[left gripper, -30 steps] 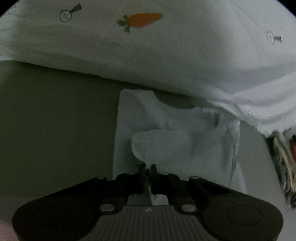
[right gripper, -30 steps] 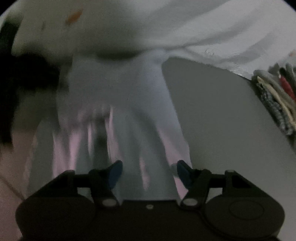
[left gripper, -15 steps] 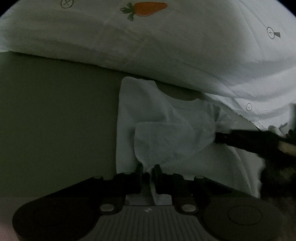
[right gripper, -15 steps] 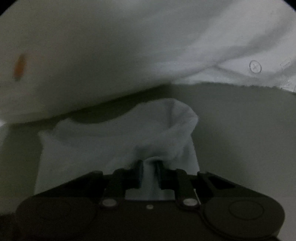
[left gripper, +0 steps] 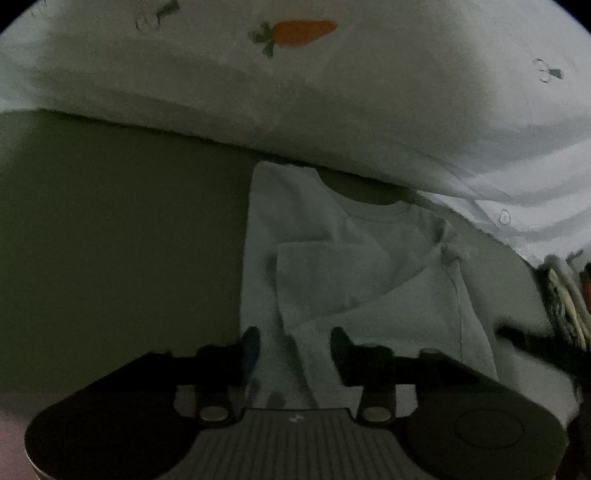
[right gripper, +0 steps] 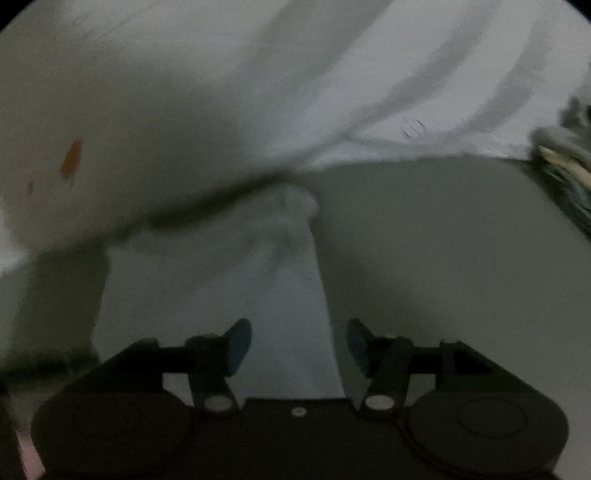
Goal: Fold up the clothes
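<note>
Lying flat on the table [left gripper: 122,236], the pale shirt [left gripper: 369,273] fills the middle of the left wrist view, its neckline toward the far side and one sleeve folded in across the chest. The left claw [left gripper: 293,341] hovers low over the near hem with its jaws spread apart and nothing between them; cloth shows in the gap, but neither finger presses it. Behind the shirt a big white cloth [left gripper: 369,96] with a printed orange carrot [left gripper: 301,33] and small round marks bulges over the far edge of the table and touches the shirt's collar end. At the right edge a heap of striped fabric [left gripper: 565,302] sits near the shirt, and a dark bar just below it reaches in toward the hem; what it is cannot be told.

From the right wrist, in a blurred picture, the shirt [right gripper: 229,295] runs away from the camera as a narrowing strip, bunched at its far end [right gripper: 295,206] under the white cloth [right gripper: 221,92]. The right claw [right gripper: 299,341] is also spread wide and empty, its blue-tipped fingers [right gripper: 240,339] straddling the shirt's right edge, one over cloth, the other over bare table [right gripper: 443,258]. The striped fabric [right gripper: 565,173] lies at the far right.
</note>
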A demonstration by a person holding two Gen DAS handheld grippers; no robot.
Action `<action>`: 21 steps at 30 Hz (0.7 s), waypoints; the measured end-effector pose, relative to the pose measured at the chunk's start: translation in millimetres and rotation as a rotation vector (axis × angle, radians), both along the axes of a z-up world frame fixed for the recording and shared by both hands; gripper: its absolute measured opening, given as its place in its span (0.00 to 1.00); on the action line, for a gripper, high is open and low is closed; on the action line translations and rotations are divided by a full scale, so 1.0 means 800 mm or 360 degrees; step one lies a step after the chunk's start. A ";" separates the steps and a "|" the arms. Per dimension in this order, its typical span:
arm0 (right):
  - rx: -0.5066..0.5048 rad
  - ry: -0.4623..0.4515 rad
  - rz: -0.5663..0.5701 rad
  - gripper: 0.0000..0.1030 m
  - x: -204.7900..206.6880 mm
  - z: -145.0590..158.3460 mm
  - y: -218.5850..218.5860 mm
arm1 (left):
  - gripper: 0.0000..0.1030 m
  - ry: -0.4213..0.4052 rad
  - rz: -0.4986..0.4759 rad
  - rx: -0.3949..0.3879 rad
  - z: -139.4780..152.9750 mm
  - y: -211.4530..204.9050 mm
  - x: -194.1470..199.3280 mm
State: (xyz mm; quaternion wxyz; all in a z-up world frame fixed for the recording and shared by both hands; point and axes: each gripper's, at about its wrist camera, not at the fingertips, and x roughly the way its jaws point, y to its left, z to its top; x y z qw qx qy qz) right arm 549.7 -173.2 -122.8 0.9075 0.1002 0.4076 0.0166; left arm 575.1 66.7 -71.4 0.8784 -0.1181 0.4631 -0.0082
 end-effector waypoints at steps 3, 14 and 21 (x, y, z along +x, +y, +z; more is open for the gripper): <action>-0.0061 0.0100 0.0061 0.61 -0.087 -0.019 -0.017 | 0.50 0.0022 -0.0016 0.0040 0.016 0.006 -0.043; 0.0137 0.0171 0.0129 0.57 -0.315 -0.046 -0.074 | 0.50 0.0234 -0.0041 0.0122 0.001 -0.005 -0.316; 0.0369 0.0212 0.0189 0.57 -0.378 -0.050 -0.102 | 0.50 0.0245 0.0101 -0.0025 0.003 -0.018 -0.424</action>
